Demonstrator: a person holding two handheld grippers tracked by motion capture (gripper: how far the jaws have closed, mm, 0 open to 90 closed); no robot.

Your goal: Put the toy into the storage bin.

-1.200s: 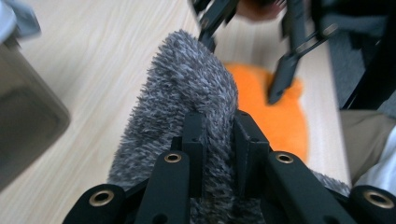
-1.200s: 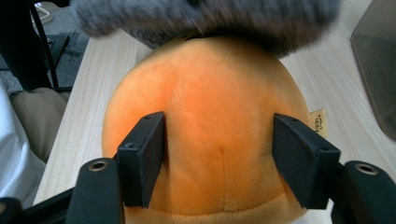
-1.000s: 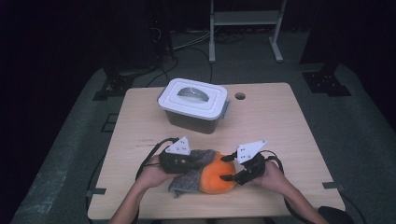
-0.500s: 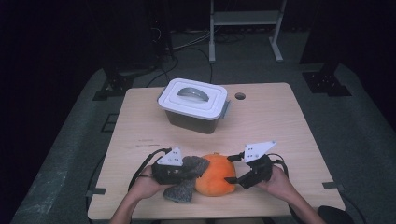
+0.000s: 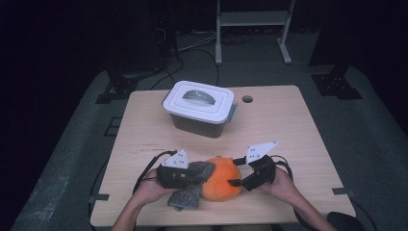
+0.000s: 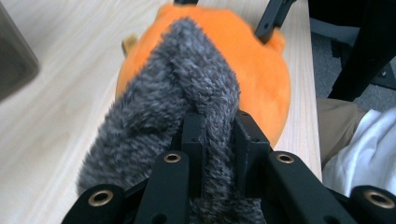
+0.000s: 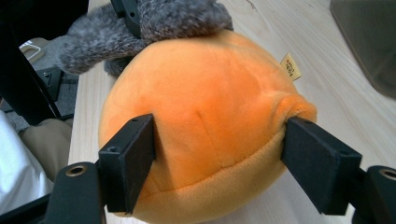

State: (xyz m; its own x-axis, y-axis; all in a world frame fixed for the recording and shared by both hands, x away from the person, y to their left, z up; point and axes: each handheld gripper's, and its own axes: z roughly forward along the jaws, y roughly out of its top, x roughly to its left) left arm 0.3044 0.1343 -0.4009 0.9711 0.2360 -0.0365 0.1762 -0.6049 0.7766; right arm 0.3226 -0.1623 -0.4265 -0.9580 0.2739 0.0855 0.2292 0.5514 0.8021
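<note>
1. Table [image 5: 298,130]: pale wood. My forearms come in over its near edge, one from each side of the plush.
2. Box [image 5: 199,108]: white lid on, at the far middle of the table, well apart from my hands.
3. Plush [image 5: 221,179]: orange, round, resting on the table near the front edge, between my two grippers.
4. Cloth [image 5: 190,190]: grey and fuzzy, draped from the plush's left side down onto the table.
5. Left hand [image 5: 150,191]: low, gripper lying roughly level and pointing toward the plush. Left gripper [image 6: 219,135]: jaws pressed together, pinching a fold of the cloth against the plush.
6. Right hand [image 5: 281,185]: low, gripper angled in toward the plush. Right gripper [image 7: 219,158]: jaws have just been opening; they stand spread wide, one at each flank of the plush. Whether the pads press on it, I cannot tell.
7. Tag [image 7: 292,65]: small yellow label sewn on the plush; print too small to read.
</note>
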